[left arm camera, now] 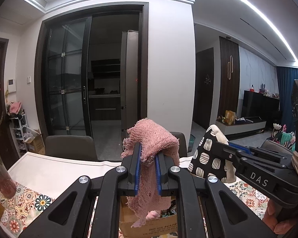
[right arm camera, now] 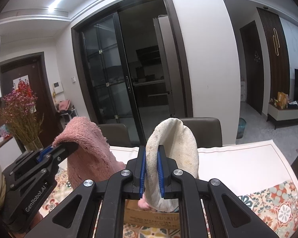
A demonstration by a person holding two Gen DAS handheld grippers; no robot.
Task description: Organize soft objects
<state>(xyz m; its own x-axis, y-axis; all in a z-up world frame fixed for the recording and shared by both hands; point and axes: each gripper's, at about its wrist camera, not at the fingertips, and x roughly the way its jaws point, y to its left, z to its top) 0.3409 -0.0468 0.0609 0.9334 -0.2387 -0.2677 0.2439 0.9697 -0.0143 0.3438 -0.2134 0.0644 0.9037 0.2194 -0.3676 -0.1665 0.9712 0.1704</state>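
A fluffy pink terry cloth (left arm camera: 153,158) is hanging at the frame's centre, pinched between the left gripper (left arm camera: 148,170)'s blue fingers (left arm camera: 137,168). To its right, the right gripper (right arm camera: 151,170) is clamping a cream oven mitt with a black-and-white patterned side (right arm camera: 174,158). Both are hanging over an open cardboard box (left arm camera: 155,226) sitting on the white desk (left arm camera: 55,170), lower centre.

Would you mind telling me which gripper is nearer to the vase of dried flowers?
Left. The left gripper, holding the pink towel, is beside the vase of dried flowers; the right gripper is farther off.
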